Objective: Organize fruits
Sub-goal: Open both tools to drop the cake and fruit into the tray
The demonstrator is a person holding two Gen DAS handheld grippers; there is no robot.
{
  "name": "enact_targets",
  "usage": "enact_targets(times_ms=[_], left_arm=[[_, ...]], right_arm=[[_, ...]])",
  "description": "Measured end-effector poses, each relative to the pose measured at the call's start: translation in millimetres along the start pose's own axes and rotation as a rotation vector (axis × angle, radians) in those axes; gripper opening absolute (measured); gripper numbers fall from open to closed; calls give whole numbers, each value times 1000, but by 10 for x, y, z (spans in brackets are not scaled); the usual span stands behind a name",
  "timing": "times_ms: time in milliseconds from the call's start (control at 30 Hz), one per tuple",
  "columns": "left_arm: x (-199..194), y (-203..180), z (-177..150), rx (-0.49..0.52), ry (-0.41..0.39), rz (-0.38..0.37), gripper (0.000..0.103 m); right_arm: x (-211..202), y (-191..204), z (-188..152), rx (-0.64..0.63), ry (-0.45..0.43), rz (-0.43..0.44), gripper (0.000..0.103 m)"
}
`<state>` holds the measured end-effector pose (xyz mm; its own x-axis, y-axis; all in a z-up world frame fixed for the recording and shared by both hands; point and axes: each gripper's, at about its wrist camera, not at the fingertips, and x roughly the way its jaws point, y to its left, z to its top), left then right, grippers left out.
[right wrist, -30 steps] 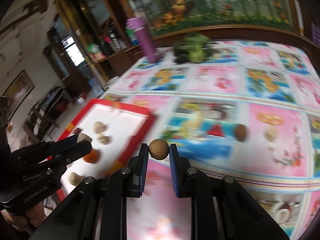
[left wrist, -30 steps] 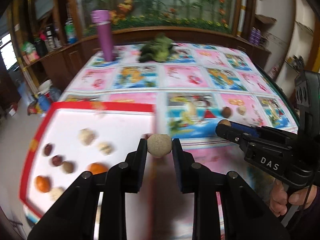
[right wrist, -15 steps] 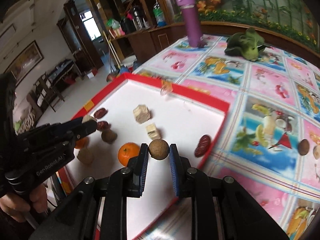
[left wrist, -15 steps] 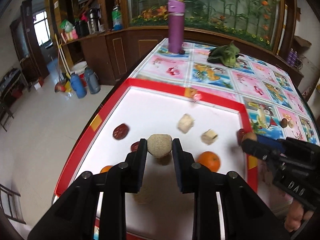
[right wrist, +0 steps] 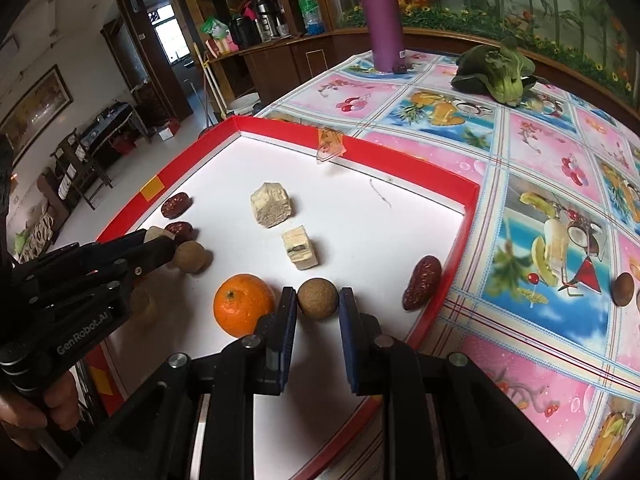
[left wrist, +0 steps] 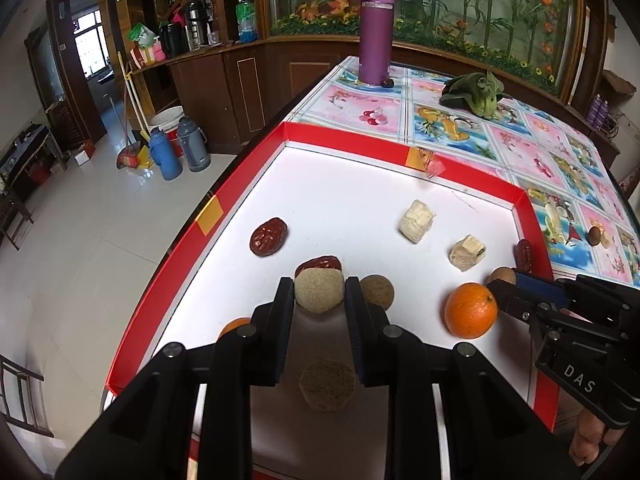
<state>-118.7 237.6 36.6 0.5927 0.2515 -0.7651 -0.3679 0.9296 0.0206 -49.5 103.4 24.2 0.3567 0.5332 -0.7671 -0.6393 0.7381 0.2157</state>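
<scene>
A red-rimmed white tray (left wrist: 344, 140) (right wrist: 400, 156) lies on the table's left end. My left gripper (left wrist: 319, 292) is shut on a beige round fruit (left wrist: 319, 291) low over the tray, just in front of a red date (left wrist: 320, 263) and beside a brown ball fruit (left wrist: 378, 291). My right gripper (right wrist: 318, 300) is shut on a brown round fruit (right wrist: 318, 297) over the tray, right of an orange (right wrist: 243, 310) (left wrist: 470, 309). Two pale cubes (right wrist: 274, 205) (right wrist: 300, 249), more dates (right wrist: 422, 282) (left wrist: 269, 236) and another beige fruit (left wrist: 327, 384) lie in the tray.
A purple flask (left wrist: 376, 52) and green leafy vegetable (left wrist: 476, 94) stand at the table's far end. A brown fruit (right wrist: 623, 289) lies on the patterned cloth right of the tray. Floor with thermos jugs (left wrist: 180, 152) drops off left of the table edge.
Both grippers have swung left from the open tablecloth to over the tray and come lower, each still holding its fruit.
</scene>
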Motion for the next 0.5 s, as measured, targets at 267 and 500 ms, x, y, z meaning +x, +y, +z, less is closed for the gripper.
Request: enact_targets(times_ms=[267,500], left_arm=[[85,-3,-15,5,18,20,28],[112,-44,-18,22,23,43,30]], right_arm=[[14,56,7,-17,-2,-5,20],[11,31,-1,-15,-22,9,20]])
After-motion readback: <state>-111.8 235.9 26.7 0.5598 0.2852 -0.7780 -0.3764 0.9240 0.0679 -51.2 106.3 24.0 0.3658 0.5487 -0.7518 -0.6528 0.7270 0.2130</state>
